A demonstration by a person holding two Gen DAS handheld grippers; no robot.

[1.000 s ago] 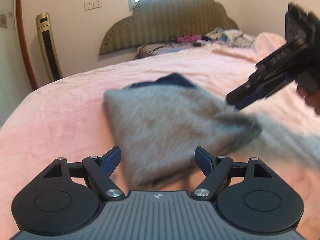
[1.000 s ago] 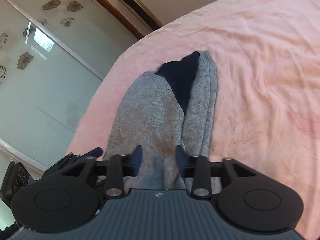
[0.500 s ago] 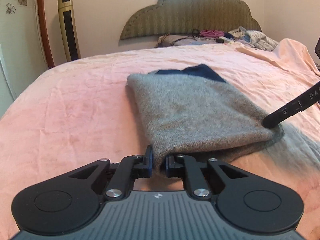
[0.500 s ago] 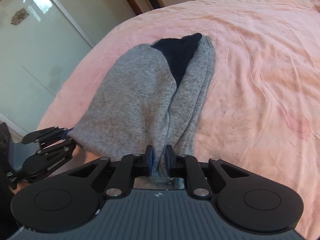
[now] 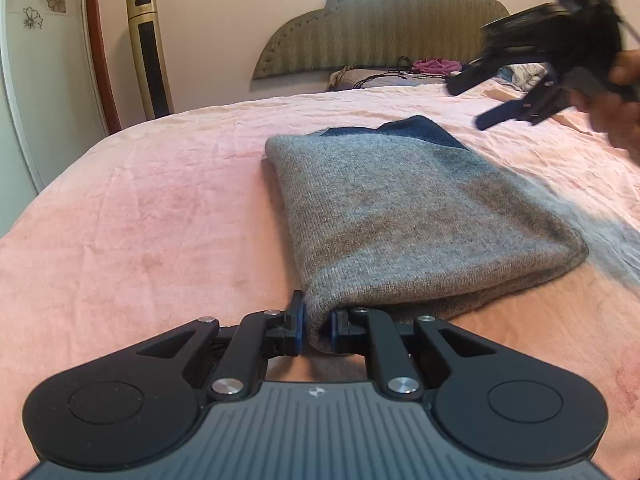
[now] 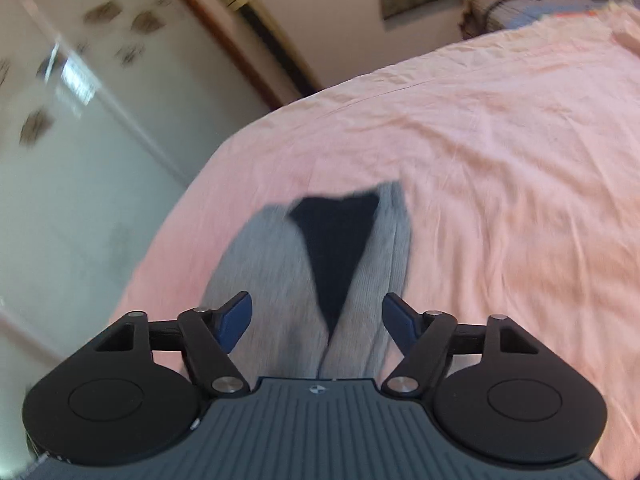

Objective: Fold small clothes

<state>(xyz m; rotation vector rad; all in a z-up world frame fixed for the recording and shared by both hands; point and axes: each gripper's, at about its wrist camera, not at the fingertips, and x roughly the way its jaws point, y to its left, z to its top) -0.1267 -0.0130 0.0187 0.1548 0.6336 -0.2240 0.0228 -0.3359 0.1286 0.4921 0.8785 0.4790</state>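
Grey knitted sweater with a navy collar lies folded mid-frame on the pink bedspread, its near corner pinched in the left gripper. Right gripper, jaws opening with nothing between them, should regrip the opposite corner before both lift together.

Item: one grey knit garment, small, with a dark navy panel at its far end. State: folded lengthwise, several layers thick, the fold edges rounded rather than pressed flat. Pose: lying flat on the pink bed cover, long axis running from near to far. From my right-hand view the navy part shows as a wedge between two grey side folds. The near left corner is pinched up off the cover.
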